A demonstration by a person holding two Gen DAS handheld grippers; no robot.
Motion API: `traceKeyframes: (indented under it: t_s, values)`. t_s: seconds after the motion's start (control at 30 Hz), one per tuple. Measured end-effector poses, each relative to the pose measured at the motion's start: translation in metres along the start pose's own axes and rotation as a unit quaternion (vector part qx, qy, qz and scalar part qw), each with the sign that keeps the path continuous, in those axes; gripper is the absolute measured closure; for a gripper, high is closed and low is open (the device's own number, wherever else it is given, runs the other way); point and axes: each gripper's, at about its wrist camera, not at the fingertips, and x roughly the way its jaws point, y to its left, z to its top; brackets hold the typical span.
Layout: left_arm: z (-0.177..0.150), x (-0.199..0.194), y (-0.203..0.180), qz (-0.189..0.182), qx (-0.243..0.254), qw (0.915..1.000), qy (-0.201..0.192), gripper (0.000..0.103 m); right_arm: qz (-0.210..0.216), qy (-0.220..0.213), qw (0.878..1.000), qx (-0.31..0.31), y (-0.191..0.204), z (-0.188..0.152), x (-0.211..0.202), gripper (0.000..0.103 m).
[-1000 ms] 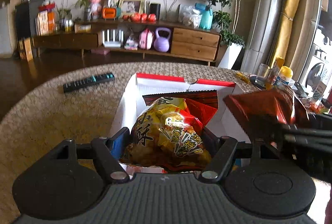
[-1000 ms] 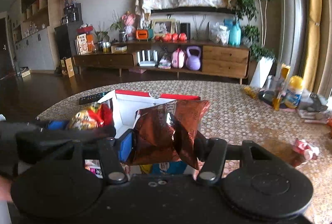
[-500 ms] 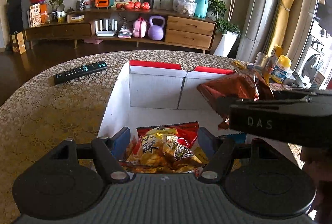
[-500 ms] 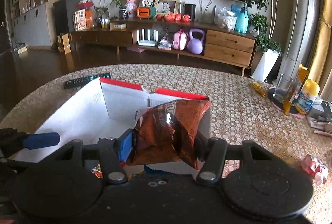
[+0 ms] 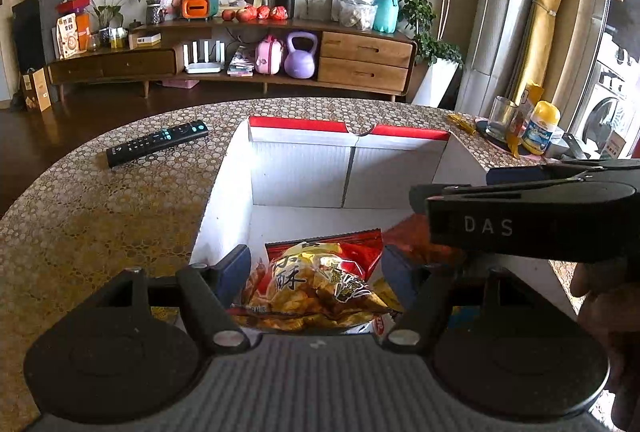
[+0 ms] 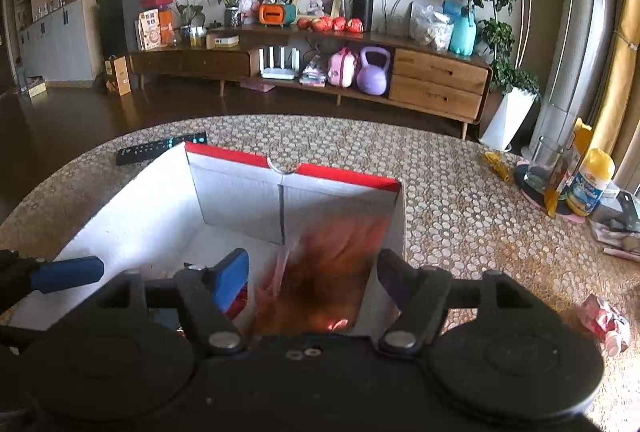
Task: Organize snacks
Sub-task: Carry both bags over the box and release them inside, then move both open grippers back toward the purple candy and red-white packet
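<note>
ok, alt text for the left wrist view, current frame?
The left gripper, jaws spread apart, hangs over a yellow-and-red snack bag lying in an open white cardboard box with a red rim. The right gripper's black body crosses in from the right above the box. A black remote lies on the patterned table left of the box.

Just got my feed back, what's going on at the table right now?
Both tools are over the open white box, packing snacks. A yellow snack bag lies low in the box between the fingers of the left tool; whether it is gripped is unclear. The right tool is open, with a blurred brown bag between its fingers, apparently dropping in.
</note>
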Motion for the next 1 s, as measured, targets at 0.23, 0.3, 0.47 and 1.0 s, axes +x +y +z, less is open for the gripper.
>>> traceKeyframes:
  t_s: [0.23, 0.3, 0.47, 1.0]
  values:
    - [0.000, -0.012, -0.003, -0.009, 0.004, 0.9998, -0.015, 0.031, 0.000, -0.021, 1.000, 0.020, -0.007, -0.001, -0.022, 0.032]
    - [0.000, -0.018, -0.006, -0.012, 0.005, 0.9997, -0.021, 0.031, 0.000, -0.030, 0.999, 0.026, -0.009, -0.002, -0.032, 0.032]
    - [0.001, -0.027, -0.016, -0.014, 0.020, 0.9992, -0.033, 0.031, 0.003, -0.050, 0.998, 0.042, -0.015, -0.005, -0.053, 0.032]
    - [-0.001, -0.047, -0.055, -0.032, 0.062, 0.9961, -0.053, 0.017, -0.030, -0.081, 0.991, 0.098, -0.045, -0.041, -0.100, 0.029]
